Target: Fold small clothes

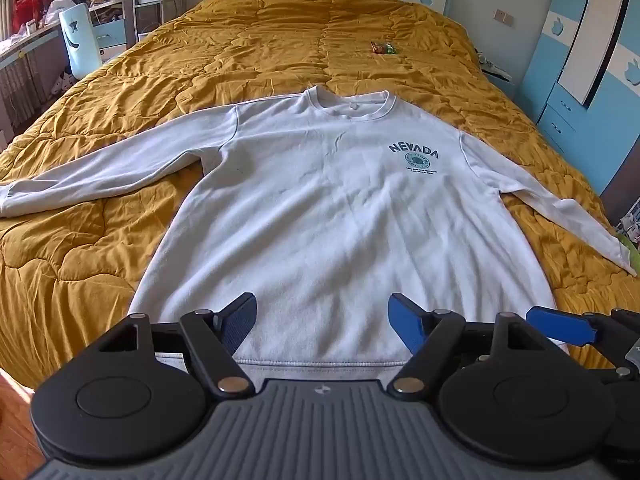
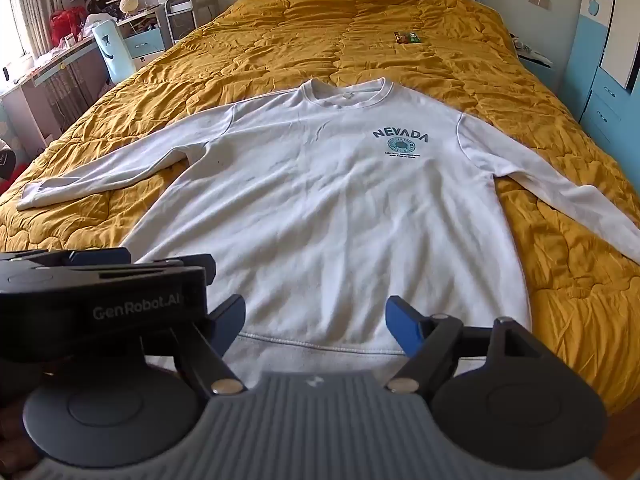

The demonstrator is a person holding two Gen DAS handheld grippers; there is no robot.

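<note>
A white long-sleeved sweatshirt with a "NEVADA" print lies flat, face up, on a mustard quilt, sleeves spread out, collar at the far end. It also shows in the right wrist view. My left gripper is open and empty, above the hem. My right gripper is open and empty, above the hem, just right of the left one. The right gripper's blue finger shows at the left wrist view's right edge. The left gripper's body shows at the left of the right wrist view.
The mustard quilt covers a wide bed. A small colourful packet lies near the far end. A desk and a light-blue chair stand at the left. Blue drawers stand at the right.
</note>
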